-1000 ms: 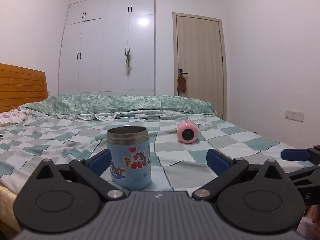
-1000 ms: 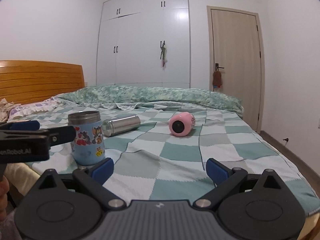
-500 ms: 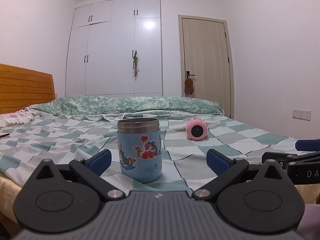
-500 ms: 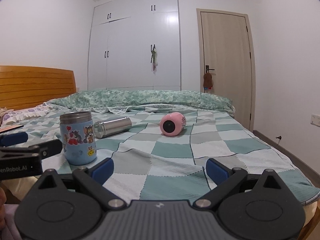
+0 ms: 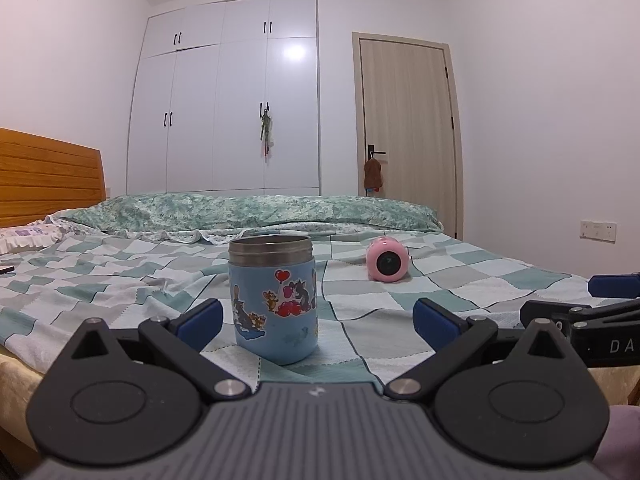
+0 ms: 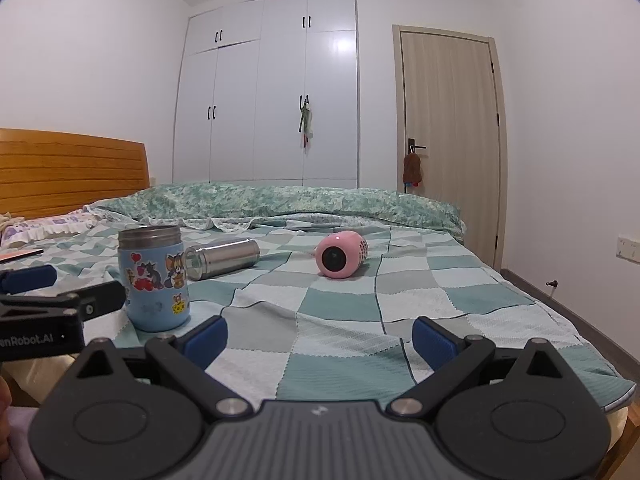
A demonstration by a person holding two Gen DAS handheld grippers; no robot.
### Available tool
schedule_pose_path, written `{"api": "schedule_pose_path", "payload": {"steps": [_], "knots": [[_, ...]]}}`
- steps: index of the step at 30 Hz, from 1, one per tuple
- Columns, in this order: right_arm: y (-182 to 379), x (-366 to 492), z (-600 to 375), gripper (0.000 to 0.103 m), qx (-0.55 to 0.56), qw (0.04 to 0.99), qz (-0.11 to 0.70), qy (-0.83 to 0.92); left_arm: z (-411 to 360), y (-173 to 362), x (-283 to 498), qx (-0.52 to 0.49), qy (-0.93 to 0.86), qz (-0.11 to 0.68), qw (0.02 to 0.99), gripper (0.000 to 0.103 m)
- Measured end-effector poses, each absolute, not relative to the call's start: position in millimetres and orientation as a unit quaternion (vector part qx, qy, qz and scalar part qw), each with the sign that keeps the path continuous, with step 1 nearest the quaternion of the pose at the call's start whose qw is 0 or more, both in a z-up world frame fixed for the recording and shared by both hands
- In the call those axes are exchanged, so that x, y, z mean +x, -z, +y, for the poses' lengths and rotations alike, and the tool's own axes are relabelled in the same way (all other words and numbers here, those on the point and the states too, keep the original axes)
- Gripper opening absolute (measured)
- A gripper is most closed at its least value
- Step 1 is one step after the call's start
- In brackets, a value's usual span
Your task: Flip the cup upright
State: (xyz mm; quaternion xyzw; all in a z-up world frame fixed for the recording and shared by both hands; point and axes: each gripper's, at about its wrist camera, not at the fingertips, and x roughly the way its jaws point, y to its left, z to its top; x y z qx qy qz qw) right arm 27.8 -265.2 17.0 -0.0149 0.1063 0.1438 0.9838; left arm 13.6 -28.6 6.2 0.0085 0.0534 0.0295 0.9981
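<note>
A blue cartoon-sticker cup (image 5: 275, 300) with a steel rim stands upright on the checked bedspread near the front edge; it also shows in the right wrist view (image 6: 154, 278). My left gripper (image 5: 318, 318) is open and empty, just short of the cup, jaws apart from it. My right gripper (image 6: 320, 338) is open and empty, to the right of the cup over the bedspread. A pink cup (image 6: 341, 254) lies on its side farther back, and shows in the left wrist view (image 5: 387, 261). A steel cup (image 6: 222, 259) lies on its side behind the blue cup.
The bed (image 6: 440, 304) has a wooden headboard (image 6: 68, 172) at the left and a folded green quilt (image 6: 304, 202) at the back. A white wardrobe (image 6: 272, 92) and a door (image 6: 448, 136) stand beyond. The bed's front edge is close below both grippers.
Both grippers have drawn back from the bed and away from the blue cup, which stands where it was. Both stay open.
</note>
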Motion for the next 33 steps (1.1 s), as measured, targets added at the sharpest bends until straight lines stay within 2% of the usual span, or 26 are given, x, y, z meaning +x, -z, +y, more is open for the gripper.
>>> {"api": "schedule_pose_path", "payload": {"steps": [33], "knots": [[-17.9, 26.7, -266.8, 0.099, -0.018, 0.985, 0.098, -0.141, -28.6, -7.9, 9.4, 0.007, -0.026, 0.047, 0.999, 0.103]]}}
